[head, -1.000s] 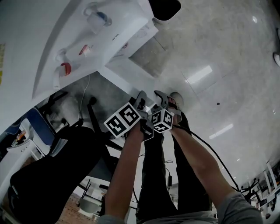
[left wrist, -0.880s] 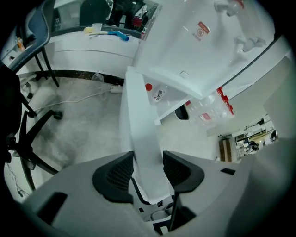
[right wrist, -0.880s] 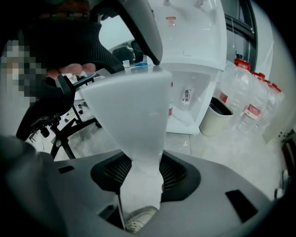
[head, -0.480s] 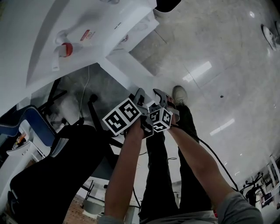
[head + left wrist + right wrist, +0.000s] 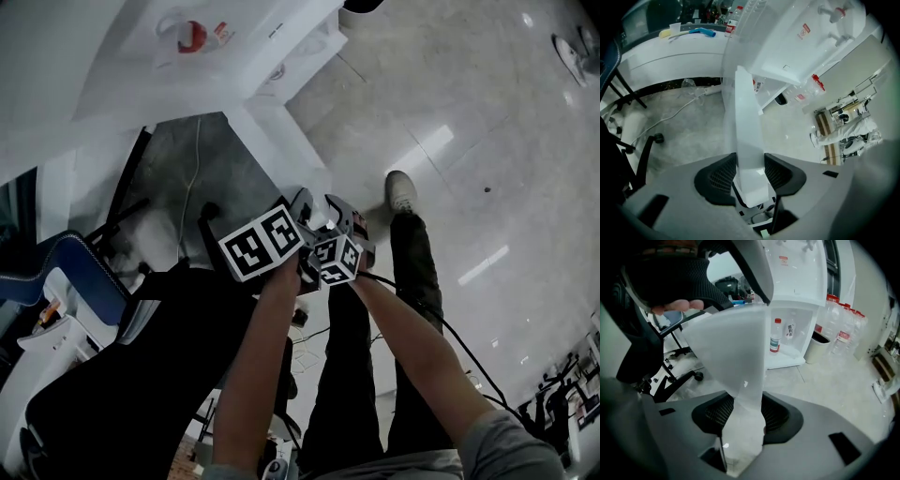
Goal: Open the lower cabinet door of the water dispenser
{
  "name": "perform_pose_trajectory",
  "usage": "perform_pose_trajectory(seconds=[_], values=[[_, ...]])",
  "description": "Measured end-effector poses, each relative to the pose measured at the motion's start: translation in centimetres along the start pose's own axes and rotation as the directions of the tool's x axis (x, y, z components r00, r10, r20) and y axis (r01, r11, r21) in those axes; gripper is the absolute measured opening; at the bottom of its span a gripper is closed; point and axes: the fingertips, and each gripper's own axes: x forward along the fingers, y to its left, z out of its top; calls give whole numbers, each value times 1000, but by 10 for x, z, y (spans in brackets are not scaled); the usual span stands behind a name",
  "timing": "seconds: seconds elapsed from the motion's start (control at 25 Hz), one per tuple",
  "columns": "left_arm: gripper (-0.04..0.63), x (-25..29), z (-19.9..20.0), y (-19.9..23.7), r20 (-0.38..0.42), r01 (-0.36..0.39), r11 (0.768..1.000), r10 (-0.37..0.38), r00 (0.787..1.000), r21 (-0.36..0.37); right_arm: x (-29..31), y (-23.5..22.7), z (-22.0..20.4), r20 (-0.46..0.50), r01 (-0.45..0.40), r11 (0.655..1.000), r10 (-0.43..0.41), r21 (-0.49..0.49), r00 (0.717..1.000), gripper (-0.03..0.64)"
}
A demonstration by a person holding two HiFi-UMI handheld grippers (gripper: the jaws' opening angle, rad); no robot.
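Observation:
The white water dispenser (image 5: 234, 37) stands at the top of the head view, a red tap (image 5: 192, 36) on its front. Its lower cabinet door (image 5: 281, 150) stands swung out, edge toward me. Both grippers hold that free edge side by side: left gripper (image 5: 302, 208) and right gripper (image 5: 339, 211). In the left gripper view the door (image 5: 747, 117) runs up between the left gripper's (image 5: 750, 161) pads; its jaws have just been closing on the panel. In the right gripper view the door (image 5: 736, 348) fills the right gripper (image 5: 747, 406). The open cabinet (image 5: 792, 350) holds a bottle (image 5: 775, 336).
A black office chair (image 5: 122, 375) stands close at my left, a blue chair (image 5: 84, 281) behind it. My leg and shoe (image 5: 401, 192) stand right of the door. A bin (image 5: 816, 347) and several large water bottles (image 5: 839, 319) stand right of the dispenser. A cable (image 5: 679, 108) lies on the floor.
The dispenser has slid up and away in the head view while both grippers kept the door edge. The door has swung further out. My foot has stepped back.

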Motion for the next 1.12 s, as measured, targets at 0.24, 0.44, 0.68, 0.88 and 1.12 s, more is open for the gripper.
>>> perform_pose_trajectory(seconds=[0.24, 0.44, 0.68, 0.88, 1.12], values=[[192, -12, 0, 27, -49, 51, 991, -45, 998, 127, 10, 39, 6, -8, 55, 993, -55, 101, 998, 192], [193, -17, 3, 45, -112, 138, 967, -116, 987, 215, 14, 59, 23, -12, 76, 984, -75, 162, 997, 193], [198, -20, 4, 56, -170, 243, 933, -203, 964, 265, 20, 77, 26, -30, 67, 980, -62, 188, 998, 193], [198, -20, 6, 58, -171, 235, 936, -195, 966, 263, 24, 78, 27, -32, 58, 982, -53, 182, 998, 194], [201, -22, 5, 56, -157, 223, 936, -186, 970, 271, 23, 80, 26, -54, -29, 985, 39, 171, 998, 209]])
